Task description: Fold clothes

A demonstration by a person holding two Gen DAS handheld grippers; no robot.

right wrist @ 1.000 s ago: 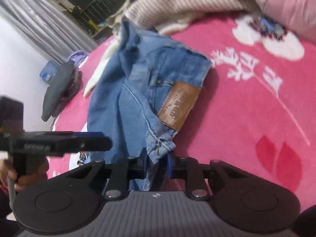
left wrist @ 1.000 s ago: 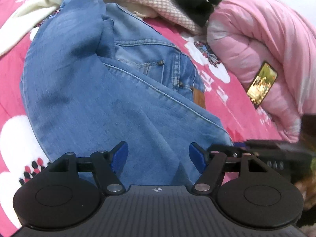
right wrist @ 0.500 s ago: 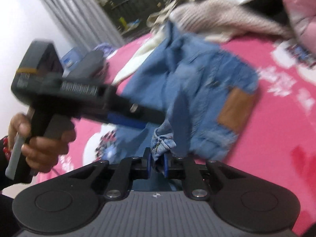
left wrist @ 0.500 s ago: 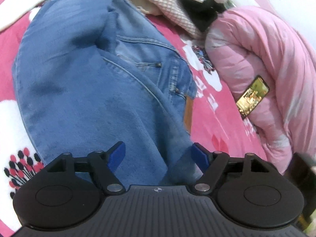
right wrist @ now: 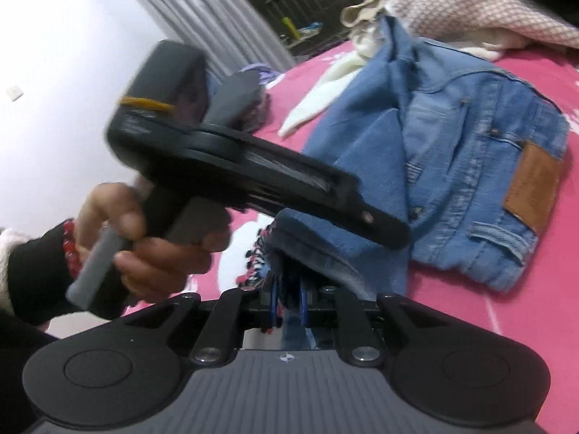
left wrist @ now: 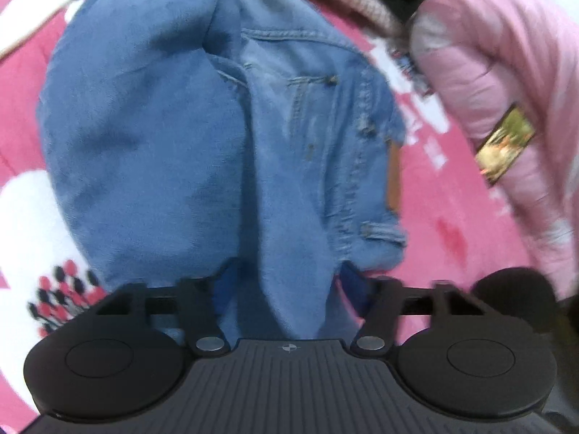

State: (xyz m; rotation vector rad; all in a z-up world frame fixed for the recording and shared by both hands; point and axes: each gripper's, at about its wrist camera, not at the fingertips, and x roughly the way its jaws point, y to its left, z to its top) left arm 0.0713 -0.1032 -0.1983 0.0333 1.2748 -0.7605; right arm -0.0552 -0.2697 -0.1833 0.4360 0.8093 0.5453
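Right gripper (right wrist: 287,302) jaws pinch the folded blue jeans (left wrist: 224,137); left gripper (left wrist: 289,282) jaws have just been closing around them

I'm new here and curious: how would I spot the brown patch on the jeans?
Find the pink flowered bedspread, then the blue jeans lying on it. At their waistband is the tan leather patch, the only brown rectangle on the denim.
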